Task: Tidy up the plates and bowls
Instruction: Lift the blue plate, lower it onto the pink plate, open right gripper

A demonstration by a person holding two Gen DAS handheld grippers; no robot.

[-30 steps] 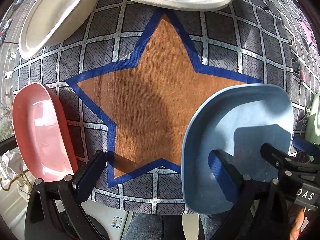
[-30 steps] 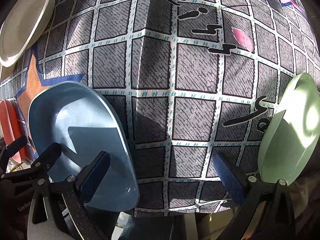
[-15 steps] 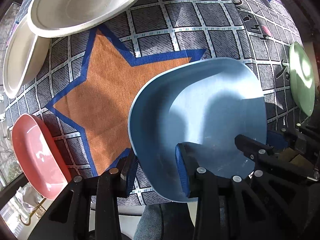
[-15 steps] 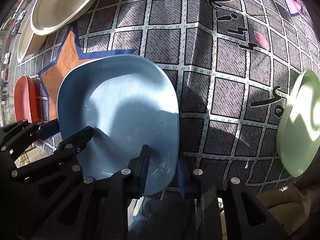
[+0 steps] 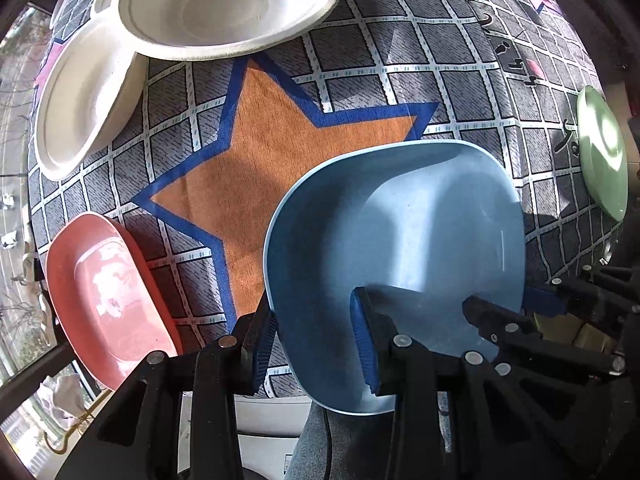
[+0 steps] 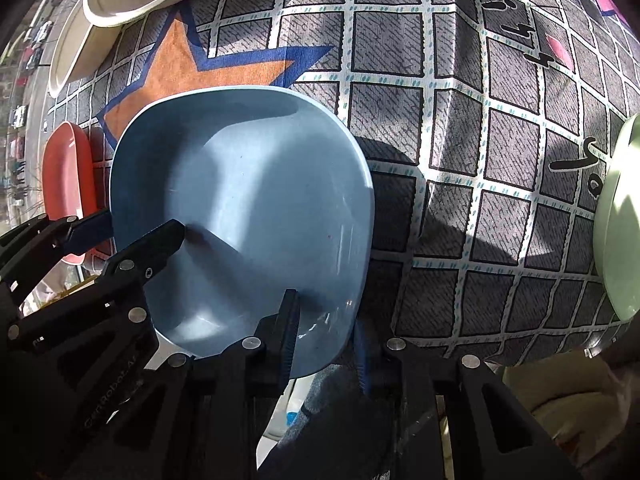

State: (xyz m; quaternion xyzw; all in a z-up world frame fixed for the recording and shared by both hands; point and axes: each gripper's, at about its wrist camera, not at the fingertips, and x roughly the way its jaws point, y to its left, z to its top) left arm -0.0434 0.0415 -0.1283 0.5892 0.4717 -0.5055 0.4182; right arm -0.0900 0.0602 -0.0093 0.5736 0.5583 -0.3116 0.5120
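Observation:
A light blue bowl (image 5: 400,248) is held off the patterned tablecloth by both grippers; it also shows in the right wrist view (image 6: 248,216). My left gripper (image 5: 312,344) is shut on the bowl's near left rim, one finger inside and one outside. My right gripper (image 6: 326,340) is shut on its near right rim the same way. A pink bowl (image 5: 104,296) sits at the left table edge. Two white plates (image 5: 224,4) overlap at the back left. A pale green plate (image 5: 602,156) lies at the right edge.
The tablecloth (image 5: 288,160) has an orange star with a blue border, under and beyond the blue bowl. The table's near edge runs just below the grippers. The green plate also shows at the right in the right wrist view (image 6: 618,220).
Both grippers closed on the blue bowl's rim, then lifted it and carried it forward over the star. One second ago both were open at the bowl's sides.

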